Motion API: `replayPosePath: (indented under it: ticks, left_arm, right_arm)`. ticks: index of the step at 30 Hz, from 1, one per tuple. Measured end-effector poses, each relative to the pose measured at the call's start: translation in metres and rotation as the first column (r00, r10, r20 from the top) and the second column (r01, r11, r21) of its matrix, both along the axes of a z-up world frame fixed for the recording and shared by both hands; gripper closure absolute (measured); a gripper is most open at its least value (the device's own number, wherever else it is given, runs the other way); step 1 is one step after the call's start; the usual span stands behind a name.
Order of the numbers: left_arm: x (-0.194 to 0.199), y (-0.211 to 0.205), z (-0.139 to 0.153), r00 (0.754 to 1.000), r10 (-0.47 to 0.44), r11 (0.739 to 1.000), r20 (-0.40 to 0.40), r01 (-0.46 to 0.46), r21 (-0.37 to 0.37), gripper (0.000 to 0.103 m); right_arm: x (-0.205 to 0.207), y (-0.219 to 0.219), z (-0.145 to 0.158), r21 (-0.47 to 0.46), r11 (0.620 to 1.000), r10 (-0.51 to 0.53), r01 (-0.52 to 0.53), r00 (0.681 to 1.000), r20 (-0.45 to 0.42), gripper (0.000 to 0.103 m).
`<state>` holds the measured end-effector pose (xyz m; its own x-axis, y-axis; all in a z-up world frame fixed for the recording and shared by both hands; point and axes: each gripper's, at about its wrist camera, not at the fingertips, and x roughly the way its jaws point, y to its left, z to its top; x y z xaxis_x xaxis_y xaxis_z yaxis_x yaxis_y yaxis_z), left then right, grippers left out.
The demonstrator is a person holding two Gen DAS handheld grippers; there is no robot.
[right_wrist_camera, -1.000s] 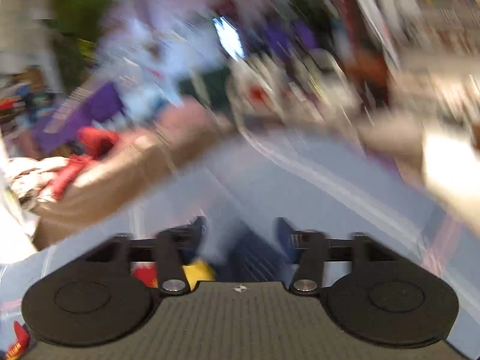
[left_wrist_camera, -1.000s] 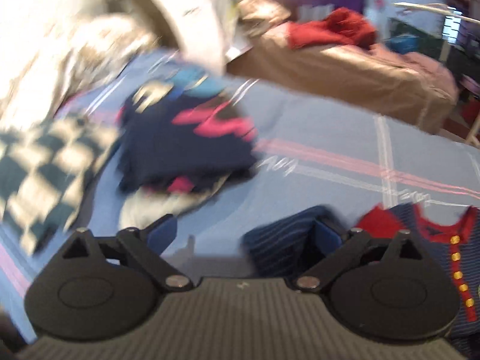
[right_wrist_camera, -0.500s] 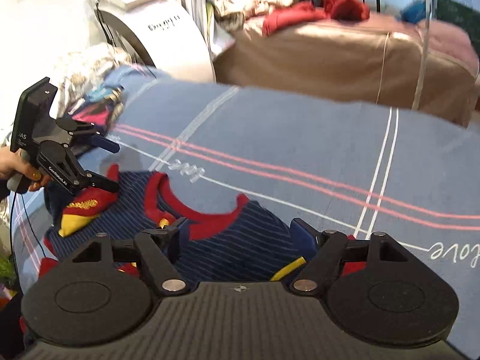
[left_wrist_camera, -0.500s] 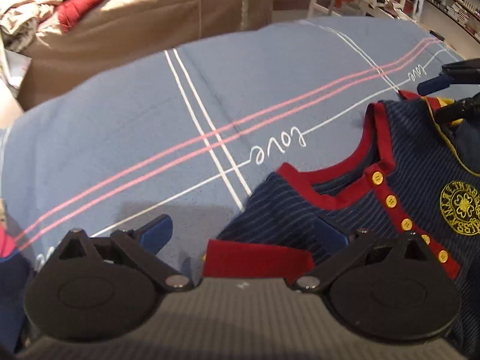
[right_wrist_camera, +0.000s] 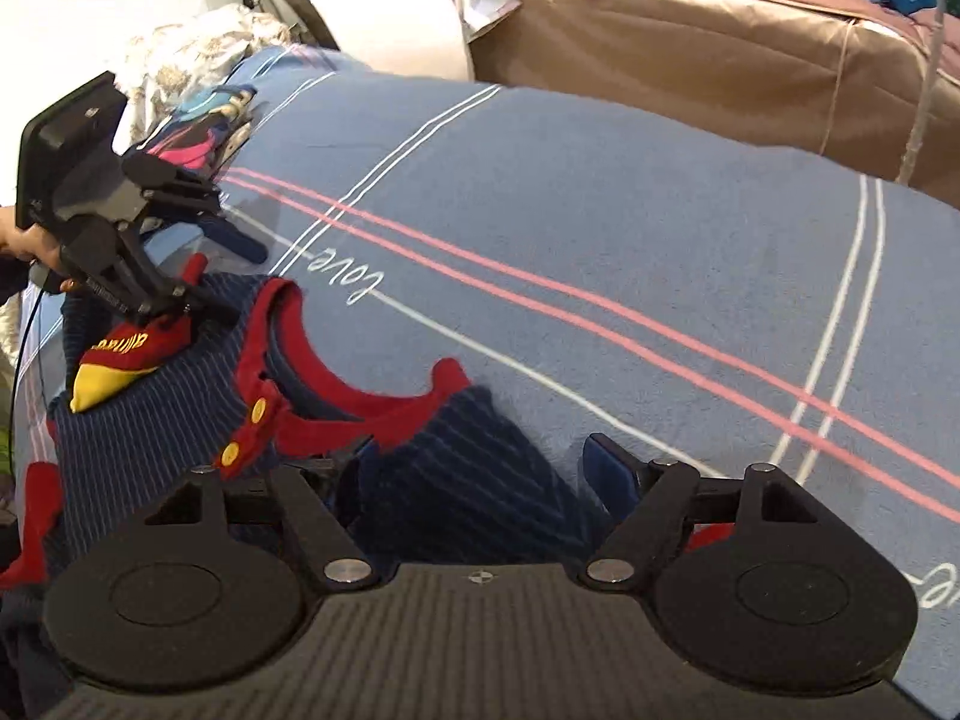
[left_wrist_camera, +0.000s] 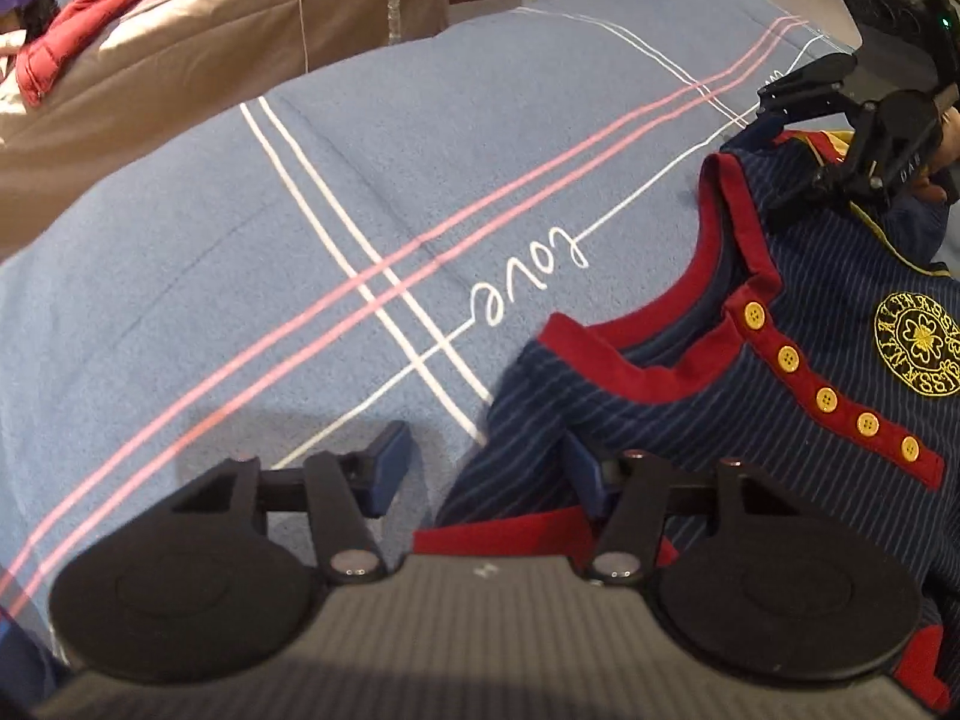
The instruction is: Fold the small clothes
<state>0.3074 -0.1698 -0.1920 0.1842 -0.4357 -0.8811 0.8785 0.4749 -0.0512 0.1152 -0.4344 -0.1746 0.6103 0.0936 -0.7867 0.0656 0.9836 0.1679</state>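
**Grippers at the shoulders of a child's top**

Left gripper (left_wrist_camera: 480,468) was closing, jaws apart, around one shoulder of the navy pinstriped, red-trimmed top (left_wrist_camera: 780,420) lying on the blue striped blanket (left_wrist_camera: 300,240); right gripper (right_wrist_camera: 474,474) stood open around the other shoulder

One striped shirt (left_wrist_camera: 750,420), five yellow buttons (left_wrist_camera: 827,400), two hand-held grippers (left_wrist_camera: 486,471) (right_wrist_camera: 480,468), one blue blanket (left_wrist_camera: 300,240).

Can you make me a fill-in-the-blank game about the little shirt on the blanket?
1. The navy striped shirt has a collar coloured ____.
2. Its buttons are ____.
3. The white word stitched on the blue blanket is ____.
4. The left gripper is closing, with the shirt's ____ between its jaws.

Missing words: red; yellow; love; sleeve
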Motion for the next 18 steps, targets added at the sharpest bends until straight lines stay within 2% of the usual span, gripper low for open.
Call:
replayPosePath:
  ticks: [1,2,3,6,8,11,13,15,17,18]
  left_arm:
    - [-0.004,-0.004,0.001,0.999,-0.034,0.999,0.005,0.034,0.007,0.067]
    - [-0.007,-0.007,0.003,0.998,-0.061,0.998,-0.008,0.061,0.008,0.087]
    - [-0.011,-0.012,0.005,0.997,-0.072,0.997,-0.019,0.072,0.010,0.090]
    - [-0.019,-0.020,0.006,0.993,-0.113,0.992,0.025,0.112,0.056,0.097]
    - [-0.017,-0.022,0.014,0.994,-0.093,0.995,0.057,0.091,0.042,0.098]
    - [0.007,-0.022,0.035,0.989,0.015,1.000,0.148,-0.014,-0.009,0.103]
    - [0.035,-0.027,0.043,0.971,0.127,0.992,0.202,-0.124,-0.024,0.103]
    - [0.065,-0.032,0.046,0.962,0.215,0.977,0.168,-0.211,-0.043,0.103]
    - [0.078,-0.037,0.049,0.958,0.240,0.971,0.159,-0.235,-0.053,0.100]
    - [0.083,-0.036,0.049,0.967,0.237,0.971,0.094,-0.232,-0.063,0.094]
  right_arm:
    - [-0.001,0.003,0.002,0.004,1.000,0.020,-0.020,1.000,-0.007,0.024]
    - [-0.001,0.004,0.003,0.031,0.999,0.035,-0.034,0.999,-0.020,0.057]
    - [-0.001,0.003,0.003,0.072,0.997,0.040,-0.037,0.999,-0.034,0.087]
    - [-0.006,0.011,0.007,0.066,0.997,0.050,-0.047,0.998,-0.043,0.088]
    - [-0.008,0.008,0.015,0.050,0.999,-0.010,0.010,1.000,-0.008,0.089]
    - [0.000,0.000,0.039,-0.040,0.996,-0.073,0.077,0.993,0.096,0.090]
    - [0.016,-0.008,0.051,-0.090,0.987,-0.119,0.134,0.981,0.150,0.091]
    - [0.041,-0.017,0.054,-0.144,0.970,-0.170,0.194,0.971,0.167,0.091]
    - [0.061,-0.024,0.049,-0.216,0.950,-0.197,0.225,0.970,0.146,0.091]
    - [0.065,-0.029,0.044,-0.227,0.944,-0.215,0.239,0.969,0.125,0.091]
